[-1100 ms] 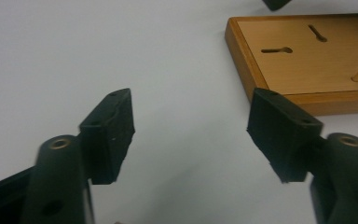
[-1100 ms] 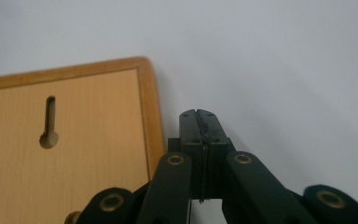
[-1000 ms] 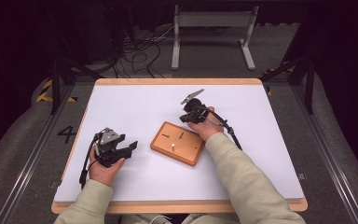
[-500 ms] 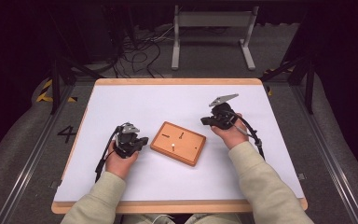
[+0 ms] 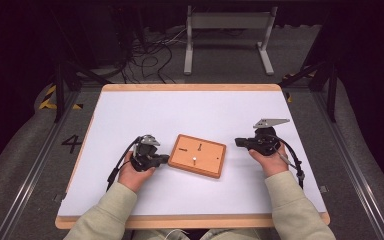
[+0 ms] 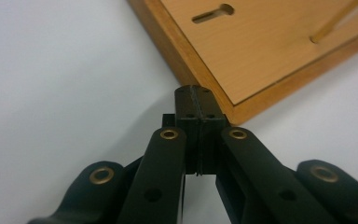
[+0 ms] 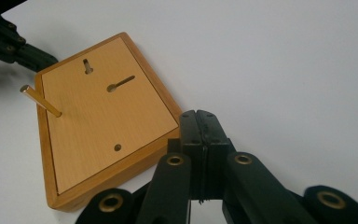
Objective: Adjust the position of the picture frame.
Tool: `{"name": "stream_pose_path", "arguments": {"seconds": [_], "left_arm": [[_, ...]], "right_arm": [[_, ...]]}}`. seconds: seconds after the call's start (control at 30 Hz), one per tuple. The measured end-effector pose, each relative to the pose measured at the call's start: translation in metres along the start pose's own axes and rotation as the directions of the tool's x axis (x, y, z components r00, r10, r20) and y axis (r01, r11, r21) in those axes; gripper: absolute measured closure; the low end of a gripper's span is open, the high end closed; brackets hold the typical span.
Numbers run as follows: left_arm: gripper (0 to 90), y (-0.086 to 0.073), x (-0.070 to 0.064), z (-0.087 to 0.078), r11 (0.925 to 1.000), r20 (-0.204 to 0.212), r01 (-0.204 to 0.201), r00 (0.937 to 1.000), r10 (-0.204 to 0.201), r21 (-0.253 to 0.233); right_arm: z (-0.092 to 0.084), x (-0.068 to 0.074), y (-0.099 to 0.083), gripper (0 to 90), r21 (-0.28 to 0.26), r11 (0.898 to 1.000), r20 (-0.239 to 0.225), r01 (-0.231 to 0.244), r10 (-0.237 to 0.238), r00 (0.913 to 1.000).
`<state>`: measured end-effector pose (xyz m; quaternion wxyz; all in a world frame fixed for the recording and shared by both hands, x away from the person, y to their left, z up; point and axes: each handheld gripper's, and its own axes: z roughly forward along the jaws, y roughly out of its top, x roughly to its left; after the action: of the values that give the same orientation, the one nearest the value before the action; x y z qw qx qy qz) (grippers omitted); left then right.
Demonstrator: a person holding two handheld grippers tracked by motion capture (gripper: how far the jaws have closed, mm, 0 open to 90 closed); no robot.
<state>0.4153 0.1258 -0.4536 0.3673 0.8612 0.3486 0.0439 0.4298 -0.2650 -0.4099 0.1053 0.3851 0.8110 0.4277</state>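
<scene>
A flat wooden board (image 5: 207,162) lies mid-table, with two keyhole slots (image 7: 120,83), a small hole (image 7: 117,147) and a brass pin (image 7: 39,100) standing in it. My left gripper (image 5: 164,159) is shut with nothing between its jaws. Its tip (image 6: 198,100) sits at the board's (image 6: 261,56) left edge; I cannot tell whether it touches. Right of the board my right gripper (image 5: 240,142) points left at it. It is shut and empty, and its tip (image 7: 198,123) is just off the board's (image 7: 98,121) near edge.
The white tabletop (image 5: 190,112) has a wooden rim (image 5: 190,87). Cables trail from both grippers toward the person's sleeves. On the floor beyond the far edge are a metal stand (image 5: 227,30) and loose cables (image 5: 145,55).
The left gripper moved right up to the board's left edge and its jaws closed. The right gripper swung from over the board's far side out to its right, staying shut.
</scene>
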Motion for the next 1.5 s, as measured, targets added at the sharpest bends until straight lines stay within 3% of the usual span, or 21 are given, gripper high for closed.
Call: {"name": "stream_pose_path", "arguments": {"seconds": [0.17, 0.23, 0.53, 0.83, 0.93, 1.0, 1.03, 1.2, 1.27, 1.33, 1.4, 1.5], "left_arm": [[90.0, -0.002, -0.006, -0.006, 0.9999, 0.016, -0.011, 0.9998, 0.011, -0.006], [90.0, -0.004, -0.007, -0.005, 0.9999, 0.048, 0.014, 0.9988, -0.013, -0.010], [90.0, -0.003, -0.018, 0.004, 0.9998, 0.103, -0.014, 0.9946, 0.015, -0.011], [90.0, 0.003, -0.033, 0.016, 0.9990, 0.178, -0.046, 0.9829, 0.046, -0.004], [89.6, 0.004, -0.034, 0.017, 0.9967, 0.159, -0.079, 0.9839, 0.081, -0.017], [84.4, 0.003, -0.036, 0.016, 0.9977, 0.142, -0.068, 0.9876, 0.067, 0.005], [82.8, 0.003, -0.034, 0.015, 0.9964, 0.121, -0.085, 0.9891, 0.085, 0.002], [77.9, 0.003, -0.029, 0.003, 0.9965, 0.077, -0.063, 0.9948, 0.067, -0.056], [77.4, 0.002, -0.025, -0.002, 0.9959, 0.069, -0.047, 0.9963, 0.052, -0.078], [77.0, 0.001, -0.021, -0.006, 0.9949, 0.058, -0.040, 0.9973, 0.045, -0.093], [76.3, 0.000, -0.018, -0.010, 0.9943, 0.054, -0.034, 0.9977, 0.040, -0.101], [75.8, -0.001, -0.014, -0.015, 0.9929, 0.044, -0.021, 0.9987, 0.026, -0.117]], "right_arm": [[-0.006, -0.003, -0.004, 90.0, 0.006, 1.000, 0.010, -0.011, 0.011, 0.9999], [-0.007, -0.003, -0.006, 89.8, 0.013, 1.000, 0.016, -0.007, 0.007, 0.9998], [-0.011, -0.002, -0.011, 89.1, 0.024, 1.000, 0.016, -0.012, 0.012, 0.9998], [-0.016, -0.006, -0.016, 89.1, 0.043, 0.999, 0.039, -0.029, 0.027, 0.9989], [-0.015, -0.005, -0.017, 89.2, 0.063, 0.998, 0.060, -0.026, 0.022, 0.9979], [-0.013, -0.004, -0.017, 89.7, 0.081, 0.996, 0.076, -0.024, 0.018, 0.9970], [-0.012, -0.004, -0.018, 89.9, 0.092, 0.996, 0.088, -0.021, 0.013, 0.9961], [0.008, 0.002, -0.023, 90.0, 0.185, 0.983, 0.128, -0.018, -0.006, 0.9917], [0.017, 0.005, -0.024, 90.0, 0.208, 0.978, 0.109, -0.016, -0.006, 0.9940], [0.021, 0.007, -0.025, 90.0, 0.222, 0.975, 0.129, -0.016, -0.013, 0.9916], [0.023, 0.006, -0.025, 90.0, 0.214, 0.976, 0.072, -0.033, 0.018, 0.9973], [0.031, 0.016, -0.021, 90.0, 0.217, 0.976, 0.062, 0.011, -0.025, 0.9978]]}}
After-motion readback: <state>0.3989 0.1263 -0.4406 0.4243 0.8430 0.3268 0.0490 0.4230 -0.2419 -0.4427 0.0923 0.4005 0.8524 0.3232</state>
